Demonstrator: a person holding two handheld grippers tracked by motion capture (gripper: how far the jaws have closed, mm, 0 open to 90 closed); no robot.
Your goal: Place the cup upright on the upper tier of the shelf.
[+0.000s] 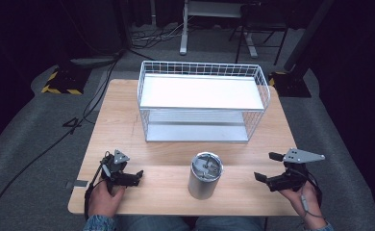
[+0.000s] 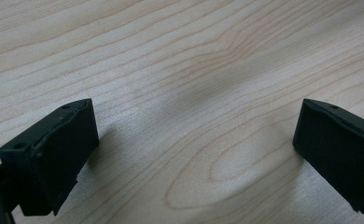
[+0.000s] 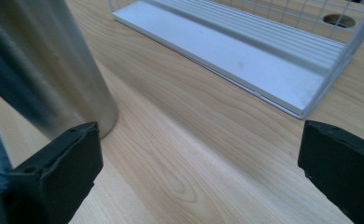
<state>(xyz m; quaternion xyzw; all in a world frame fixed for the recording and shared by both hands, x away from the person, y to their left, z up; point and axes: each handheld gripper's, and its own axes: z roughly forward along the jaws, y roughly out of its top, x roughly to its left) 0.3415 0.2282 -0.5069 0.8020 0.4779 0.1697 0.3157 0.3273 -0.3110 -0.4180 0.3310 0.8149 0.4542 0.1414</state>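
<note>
Two hands are resting near the front edge of the wooden table (image 1: pixel 128 120). The left gripper (image 1: pixel 136 176) is sitting with its jaws wide apart, gripping nothing. The right gripper (image 1: pixel 267 168) is spread wide too. The shiny metal cup (image 1: pixel 205 175) is standing upright between them. Farther back, a white wire basket (image 1: pixel 202 101) is sitting.

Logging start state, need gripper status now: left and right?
Left gripper: open, empty, over bare table.
Right gripper: open, empty, steel tumbler beside it.
</note>
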